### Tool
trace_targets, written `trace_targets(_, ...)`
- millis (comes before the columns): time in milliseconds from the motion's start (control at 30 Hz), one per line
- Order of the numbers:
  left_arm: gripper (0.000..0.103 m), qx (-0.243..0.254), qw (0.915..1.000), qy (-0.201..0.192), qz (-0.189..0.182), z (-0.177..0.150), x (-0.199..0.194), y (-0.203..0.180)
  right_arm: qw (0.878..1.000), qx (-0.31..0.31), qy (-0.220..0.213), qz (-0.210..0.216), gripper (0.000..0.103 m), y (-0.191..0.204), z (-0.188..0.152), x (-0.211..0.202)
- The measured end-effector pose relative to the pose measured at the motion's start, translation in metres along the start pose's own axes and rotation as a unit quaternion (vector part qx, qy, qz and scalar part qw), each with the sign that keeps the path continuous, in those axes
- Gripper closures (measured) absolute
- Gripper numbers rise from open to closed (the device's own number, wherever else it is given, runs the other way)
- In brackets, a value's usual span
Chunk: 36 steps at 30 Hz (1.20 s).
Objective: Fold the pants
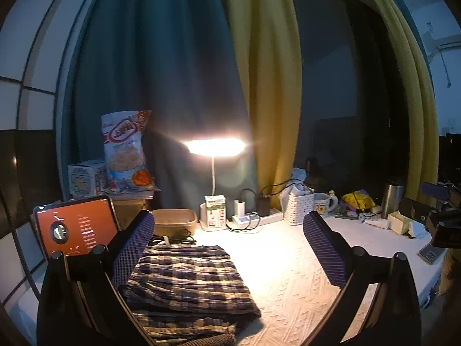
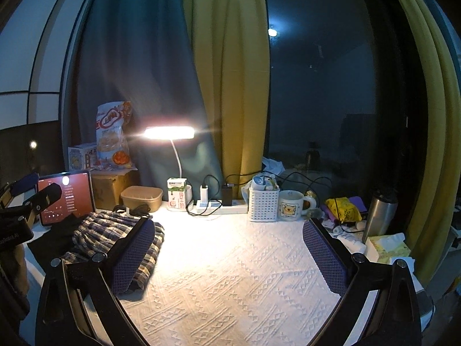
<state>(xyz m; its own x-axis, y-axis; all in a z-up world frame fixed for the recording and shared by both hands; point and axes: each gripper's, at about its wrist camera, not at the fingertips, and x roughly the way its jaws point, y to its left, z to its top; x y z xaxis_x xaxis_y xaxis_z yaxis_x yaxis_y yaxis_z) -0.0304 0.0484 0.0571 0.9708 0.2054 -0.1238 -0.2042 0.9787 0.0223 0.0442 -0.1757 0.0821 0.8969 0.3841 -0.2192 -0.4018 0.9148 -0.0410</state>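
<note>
Nearest me, my left gripper (image 1: 227, 248) stands with its jaws spread wide and nothing pressed between them; the folded plaid blue-and-cream cotton pants (image 1: 187, 282) lie low in the gap, close against the inner side of the left-hand purple mesh pad, well clear of the right-hand one, flat on the white textured woven tablecloth (image 1: 288, 282). My right gripper (image 2: 227, 248) is likewise wide open and empty; from its camera I see the same pants (image 2: 115, 230) off to the left, partly hidden behind the left-hand pad and mostly outside the jaws, with only bare cloth between the pads. At the left edge of that view the other gripper's dark body shows above the pile; I cannot tell from there how its jaws stand.

Further back, an orange-screened tablet (image 1: 76, 226) leans at the left; beside it sits a tan plastic rectangular tub (image 1: 174, 219); then a small white-and-green carton (image 1: 214, 210) and a white power strip (image 1: 256, 217) with chargers plugged in; a white perforated plastic basket (image 1: 298, 207); a white cartoon-printed ceramic mug (image 1: 324, 201); a steel tumbler (image 1: 391, 199).

Behind these, a lit white gooseneck desk lamp (image 1: 214, 147) glares; a blue-and-orange snack bag (image 1: 125, 150) stands on cardboard boxes; farthest, teal and yellow curtains (image 1: 259, 72) hang before a dark window.
</note>
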Motion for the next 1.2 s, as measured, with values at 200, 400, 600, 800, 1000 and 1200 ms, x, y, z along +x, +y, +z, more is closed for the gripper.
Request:
trace_targets(200,0.001,-0.005,0.9999,0.004,0.010,-0.003,0.001,0.009,1.000,-0.009,0.006,0.005,0.000,0.012,0.000,0.006)
trace_targets(400,0.001,-0.005,0.9999,0.007,0.006,-0.005,0.001,0.011,1.000,-0.012,0.008,0.002,0.000,0.016,-0.001,0.008)
trace_targets(600,0.001,-0.005,0.9999,0.009,0.007,-0.006,0.001,0.011,1.000,-0.011,0.007,0.001,0.000,0.015,-0.001,0.008)
trace_targets(800,0.001,0.001,0.9999,0.013,0.004,-0.007,0.002,0.009,1.000,-0.010,0.007,-0.001,0.000,0.014,-0.002,0.007)
trace_targets(1000,0.001,0.006,0.9998,0.020,0.002,-0.009,0.005,0.005,1.000,-0.006,0.006,-0.004,0.000,0.013,-0.002,0.005)
trace_targets(1200,0.001,0.005,0.9999,0.016,0.002,-0.008,0.004,0.005,1.000,-0.005,0.007,-0.005,0.000,0.014,-0.002,0.005)
